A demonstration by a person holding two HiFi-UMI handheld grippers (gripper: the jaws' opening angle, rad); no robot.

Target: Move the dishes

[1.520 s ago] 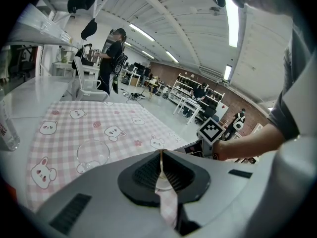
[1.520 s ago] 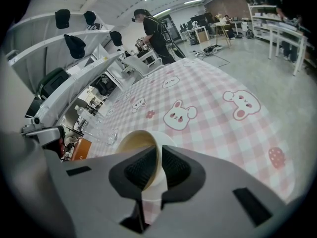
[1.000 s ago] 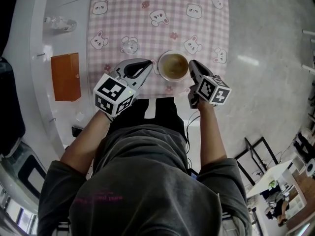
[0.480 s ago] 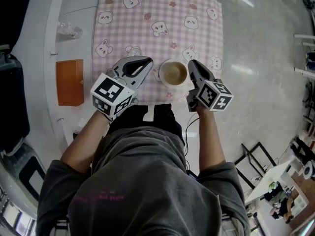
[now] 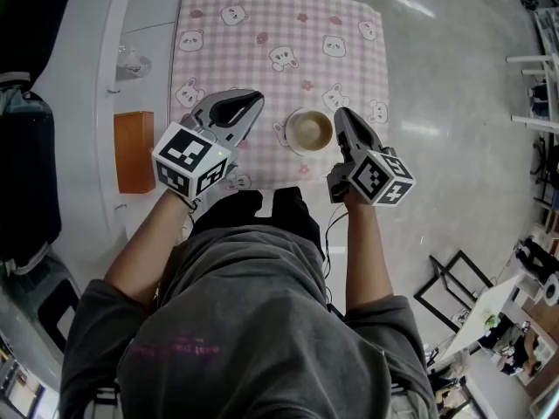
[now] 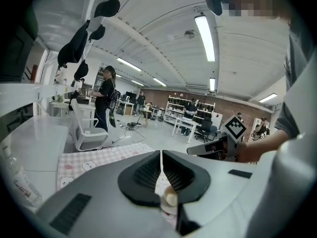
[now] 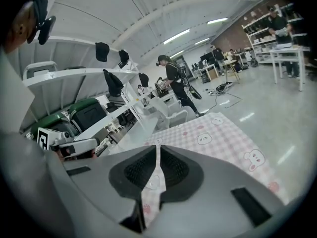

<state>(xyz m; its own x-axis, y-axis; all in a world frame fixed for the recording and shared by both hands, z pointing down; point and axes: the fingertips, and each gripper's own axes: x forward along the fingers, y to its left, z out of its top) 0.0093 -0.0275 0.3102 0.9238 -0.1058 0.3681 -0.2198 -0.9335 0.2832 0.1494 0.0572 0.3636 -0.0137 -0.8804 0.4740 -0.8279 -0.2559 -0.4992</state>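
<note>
A white cup (image 5: 308,131) with a brown inside and its handle to the left stands on the pink checked cloth (image 5: 288,24) near the table's front edge. My left gripper (image 5: 253,103) hovers just left of the cup, shut, with nothing held. My right gripper (image 5: 340,116) is close to the cup's right side, also shut and empty. In the left gripper view the jaws of the left gripper (image 6: 161,155) meet in a thin slit, and a bit of the cup (image 6: 170,201) shows below them. In the right gripper view the right gripper (image 7: 158,150) shows only cloth through its slit.
An orange box (image 5: 134,151) lies on the white counter left of the cloth, with a clear bottle (image 5: 131,59) further back. A dark bag (image 5: 26,173) sits at the far left. Grey floor lies right of the table.
The head view has drawn back, so the table looks smaller. My left gripper's tip has drifted slightly away from the cup; the right gripper stays beside it. Both remain shut.
</note>
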